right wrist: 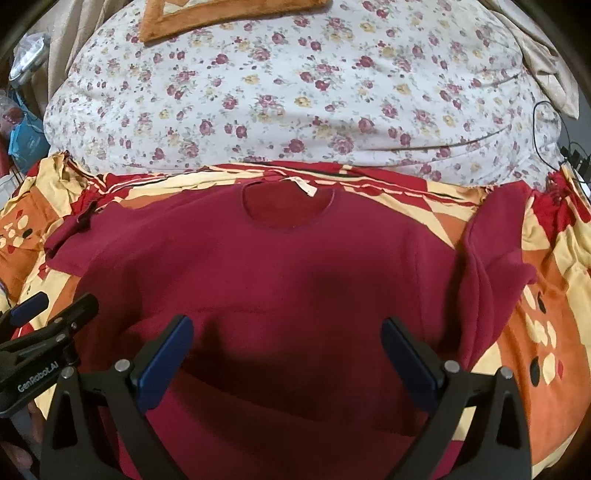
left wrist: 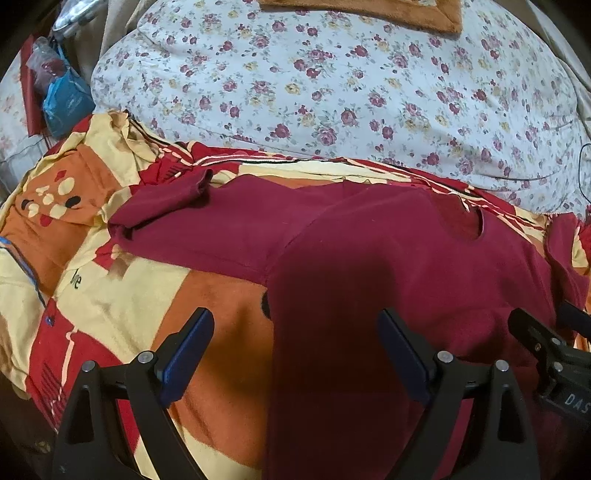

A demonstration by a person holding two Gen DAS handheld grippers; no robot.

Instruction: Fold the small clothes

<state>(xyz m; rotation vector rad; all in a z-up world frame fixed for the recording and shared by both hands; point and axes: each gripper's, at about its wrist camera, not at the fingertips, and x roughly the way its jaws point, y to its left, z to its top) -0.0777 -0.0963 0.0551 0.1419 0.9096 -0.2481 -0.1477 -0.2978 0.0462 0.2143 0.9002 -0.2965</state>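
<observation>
A maroon T-shirt [right wrist: 277, 266] lies flat on a patterned blanket, neck hole [right wrist: 288, 208] away from me, with a white label at the collar. Its left sleeve [left wrist: 177, 218] is spread out; its right sleeve [right wrist: 495, 251] is bunched and partly folded. My left gripper [left wrist: 295, 328] is open and empty above the shirt's left side edge. My right gripper [right wrist: 288, 336] is open and empty above the shirt's lower body. The shirt also shows in the left wrist view [left wrist: 388, 258]. Each gripper shows at the edge of the other's view.
The red, orange and cream blanket [left wrist: 122, 295] covers the bed. A bulky floral quilt [right wrist: 295, 96] lies behind the shirt, with an orange cushion [right wrist: 207, 18] beyond it. Bags [left wrist: 62, 96] stand at the far left. A black cable [right wrist: 546, 125] lies at the right.
</observation>
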